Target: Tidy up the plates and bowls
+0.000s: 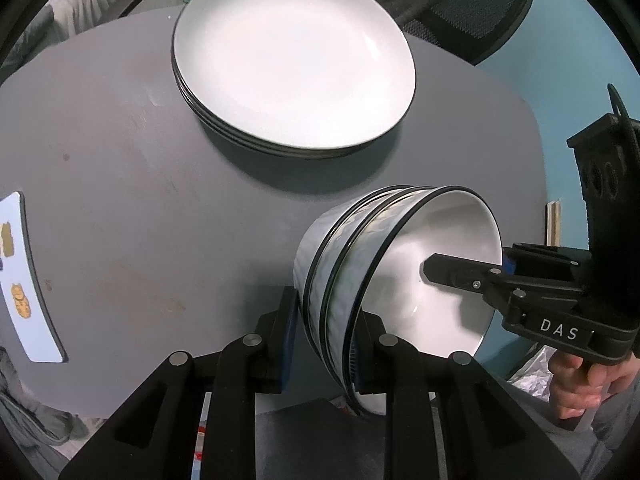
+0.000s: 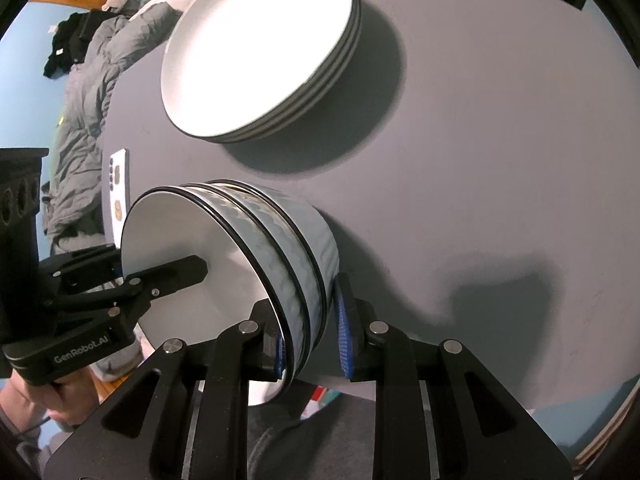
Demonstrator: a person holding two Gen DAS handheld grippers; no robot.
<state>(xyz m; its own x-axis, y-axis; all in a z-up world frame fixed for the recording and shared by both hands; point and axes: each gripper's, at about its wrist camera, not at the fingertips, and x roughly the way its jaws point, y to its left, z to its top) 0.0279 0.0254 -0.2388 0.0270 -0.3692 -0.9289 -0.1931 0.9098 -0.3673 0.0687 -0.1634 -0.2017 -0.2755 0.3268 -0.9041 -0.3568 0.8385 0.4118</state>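
Observation:
A stack of three nested white bowls point(image 1: 344, 268) with black rims is held tilted on its side above the near edge of the grey round table point(image 1: 140, 200). My left gripper point(image 1: 326, 344) is shut across the stack's walls. My right gripper point(image 2: 312, 344) is shut on the same bowl stack point(image 2: 288, 256) from the other side, with one finger point(image 1: 452, 270) inside the top bowl. A stack of three white plates point(image 1: 292, 56) lies flat on the table behind the bowls; it also shows in the right wrist view point(image 2: 256, 48).
A phone in a white case point(image 1: 24, 280) lies at the table's left edge, also in the right wrist view point(image 2: 119, 184). A black mesh chair point(image 1: 472, 4) stands behind the table. Grey bedding and clothes point(image 2: 88, 80) lie beyond the table.

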